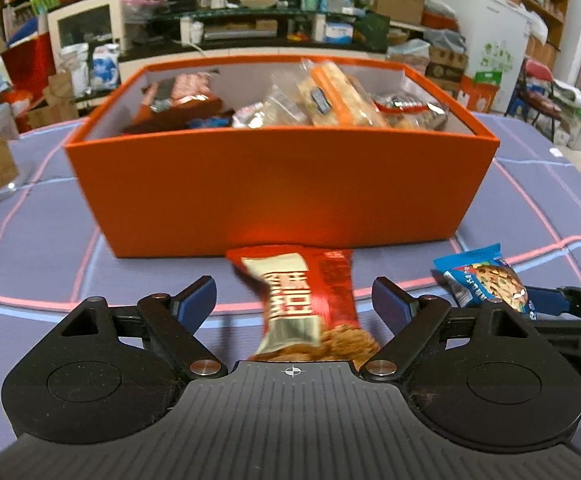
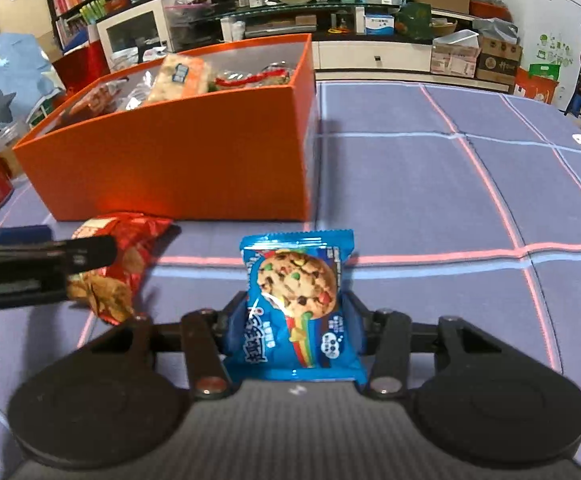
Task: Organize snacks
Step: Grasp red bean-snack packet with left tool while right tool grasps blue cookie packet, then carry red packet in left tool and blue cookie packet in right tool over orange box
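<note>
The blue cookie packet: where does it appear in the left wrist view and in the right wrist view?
Left wrist view: blue cookie packet at lower right, on the tablecloth, right of the red snack packet.
Right wrist view: lower centre, between the right hand-held gripper's fingers.
Shared landmark: the orange box behind it.

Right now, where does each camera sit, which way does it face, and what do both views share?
Left wrist: sits on the left tongs, faces the long side of the orange cardboard box; its open tongs straddle a red crinkled snack packet.
Right wrist: sits on the right tongs, faces the purple checked tablecloth past the box corner; its tongs flank a blue foil cookie packet.
Shared: box, both packets, and each other's tongs.
</note>
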